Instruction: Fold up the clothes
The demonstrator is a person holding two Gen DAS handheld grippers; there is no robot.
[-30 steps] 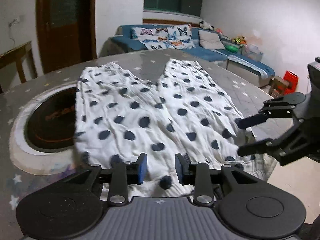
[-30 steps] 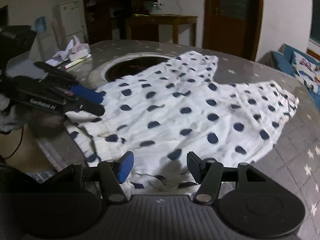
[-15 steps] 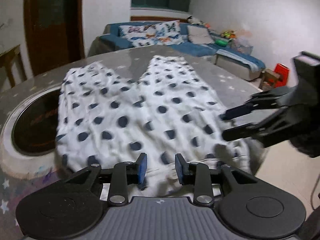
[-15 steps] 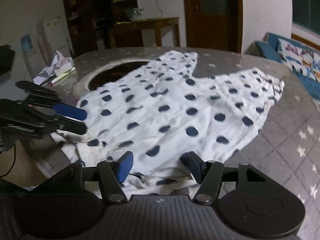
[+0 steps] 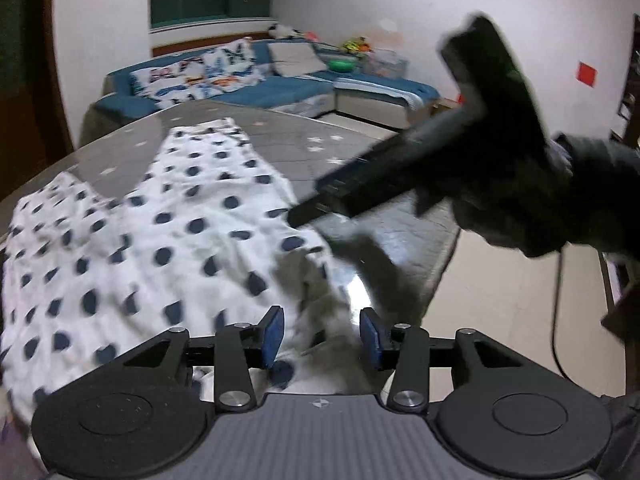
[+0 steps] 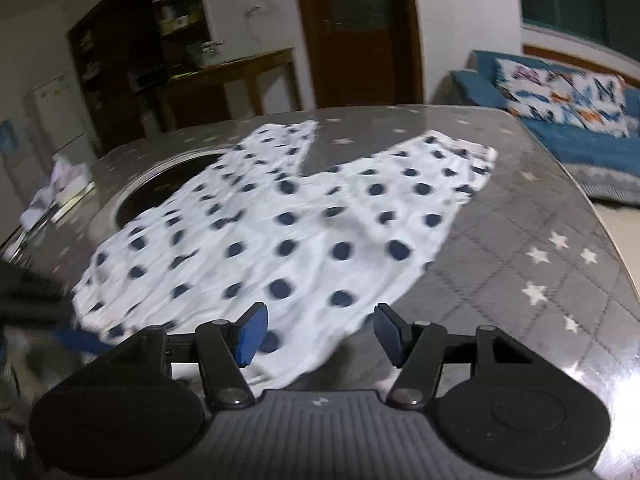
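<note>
Spotted shorts lie spread on the grey star-patterned table, white cloth with dark blue dots. In the left wrist view they fill the left and centre of the frame, leg ends toward the upper centre; the near edge runs under the camera at the bottom. In the right wrist view the shorts cover the centre, with the two legs pointing to the upper centre and upper right, and the left leg partly over a dark round inset at centre left.

Left gripper: lower centre of its own view, jaws parted and just been opening. Cloth lies beneath and between the blue pads, but the pads do not press on it; released, nothing grasped. It also shows blurred at the lower left edge of the right wrist view.

Right gripper: lower centre of its own view, jaws wide apart above the near hem, the left pad over cloth, the right pad over bare table. No grip. In the left wrist view the same gripper reaches in from the right, heavily blurred, held by a dark sleeve, its tips near the right edge of the shorts.

Background: a blue sofa at upper centre of the left view; a wooden door at upper centre of the right view.
</note>
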